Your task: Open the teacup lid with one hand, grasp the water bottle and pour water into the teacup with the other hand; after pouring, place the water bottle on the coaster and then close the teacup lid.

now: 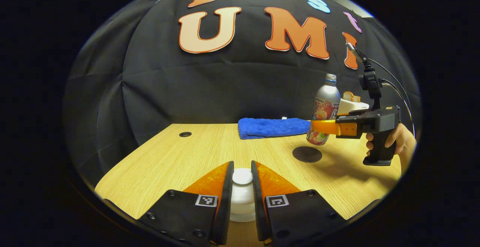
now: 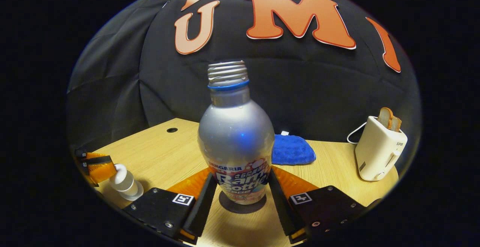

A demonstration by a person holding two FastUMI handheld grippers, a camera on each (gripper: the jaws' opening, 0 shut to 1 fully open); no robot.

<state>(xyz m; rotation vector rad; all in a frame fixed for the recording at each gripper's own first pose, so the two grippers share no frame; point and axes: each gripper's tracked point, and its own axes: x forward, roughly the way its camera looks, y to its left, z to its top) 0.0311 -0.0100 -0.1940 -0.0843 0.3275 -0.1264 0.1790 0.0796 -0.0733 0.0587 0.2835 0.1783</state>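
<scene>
The silver water bottle (image 2: 236,134), uncapped, stands between my right gripper's (image 2: 243,172) fingers, which are shut on its lower body. In the left gripper view the water bottle (image 1: 325,104) hangs slightly tilted just above the dark round coaster (image 1: 307,154), with the right gripper (image 1: 318,126) and a hand on it. My left gripper (image 1: 242,166) is shut on the white knob of the teacup lid (image 1: 242,176), over the white teacup (image 1: 242,204). The right gripper view shows the teacup (image 2: 127,187) at the far left with the left gripper (image 2: 103,168) on its top. Whether the lid is lifted off is unclear.
A blue towel (image 1: 273,127) lies at the back of the wooden table (image 1: 180,157). A white toaster (image 2: 377,147) with bread slices stands at the right rear. A small cable hole (image 1: 185,134) sits near the table's back left corner.
</scene>
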